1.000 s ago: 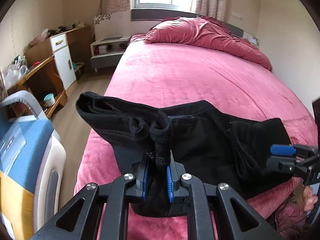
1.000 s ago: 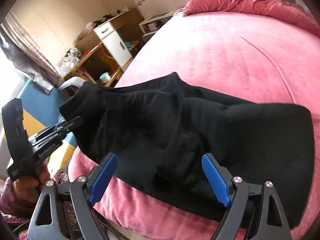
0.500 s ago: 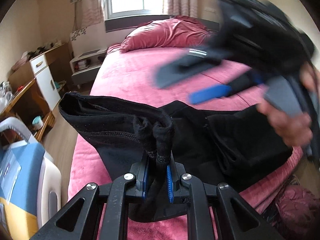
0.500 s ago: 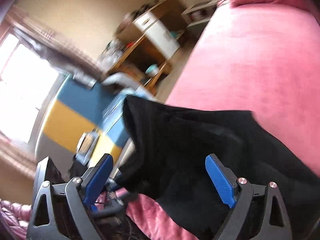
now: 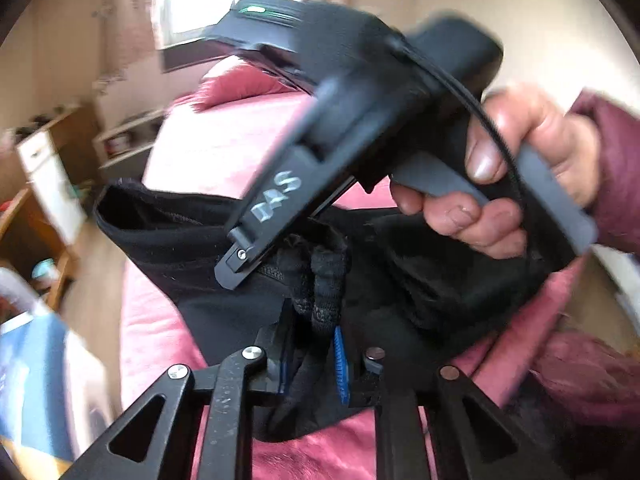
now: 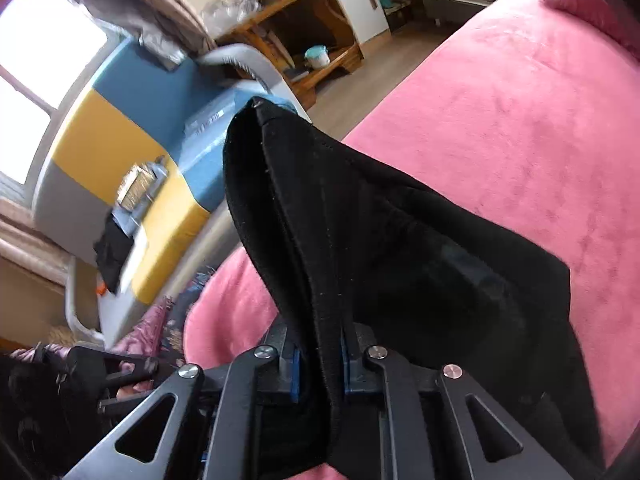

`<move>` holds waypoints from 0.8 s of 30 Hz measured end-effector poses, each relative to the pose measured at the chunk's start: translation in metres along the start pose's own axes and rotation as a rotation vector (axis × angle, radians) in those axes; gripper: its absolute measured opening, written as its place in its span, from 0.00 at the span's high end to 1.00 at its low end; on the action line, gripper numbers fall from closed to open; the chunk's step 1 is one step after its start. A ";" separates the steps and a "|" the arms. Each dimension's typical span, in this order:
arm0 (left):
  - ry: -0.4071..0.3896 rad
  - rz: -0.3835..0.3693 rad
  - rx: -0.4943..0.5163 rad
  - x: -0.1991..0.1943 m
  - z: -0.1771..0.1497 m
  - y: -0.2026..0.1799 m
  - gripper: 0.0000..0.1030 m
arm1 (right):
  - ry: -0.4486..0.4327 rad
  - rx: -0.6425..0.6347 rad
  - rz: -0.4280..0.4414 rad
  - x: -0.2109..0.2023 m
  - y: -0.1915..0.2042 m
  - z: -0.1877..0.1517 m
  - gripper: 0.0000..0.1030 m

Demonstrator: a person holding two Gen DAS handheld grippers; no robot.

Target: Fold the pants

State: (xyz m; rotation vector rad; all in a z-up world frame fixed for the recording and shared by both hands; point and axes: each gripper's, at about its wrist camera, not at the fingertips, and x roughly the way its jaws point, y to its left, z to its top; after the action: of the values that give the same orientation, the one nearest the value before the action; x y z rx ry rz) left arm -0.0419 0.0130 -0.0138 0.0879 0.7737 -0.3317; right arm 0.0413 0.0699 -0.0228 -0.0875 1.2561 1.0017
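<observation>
Pink bed [image 6: 500, 120], one black pants [image 6: 380, 240] (bunched), two clamped grippers: left gripper [image 5: 312, 356], right gripper [image 6: 318, 368]

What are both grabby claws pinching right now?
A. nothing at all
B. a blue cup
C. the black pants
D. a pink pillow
C. The left gripper is closed on a bunched fold of the black pants, and the right gripper is closed on another edge of the same pants, which drape over the pink bed.
</observation>
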 end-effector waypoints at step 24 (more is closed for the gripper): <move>-0.013 -0.339 -0.453 0.015 0.015 0.077 0.72 | -0.524 0.522 0.078 -0.158 -0.085 -0.184 0.87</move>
State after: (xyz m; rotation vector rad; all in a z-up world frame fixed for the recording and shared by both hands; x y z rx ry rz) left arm 0.0038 0.0786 -0.0168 -0.4760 0.8346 -0.4687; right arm -0.0339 -0.1749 0.0003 0.5967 0.9977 0.6710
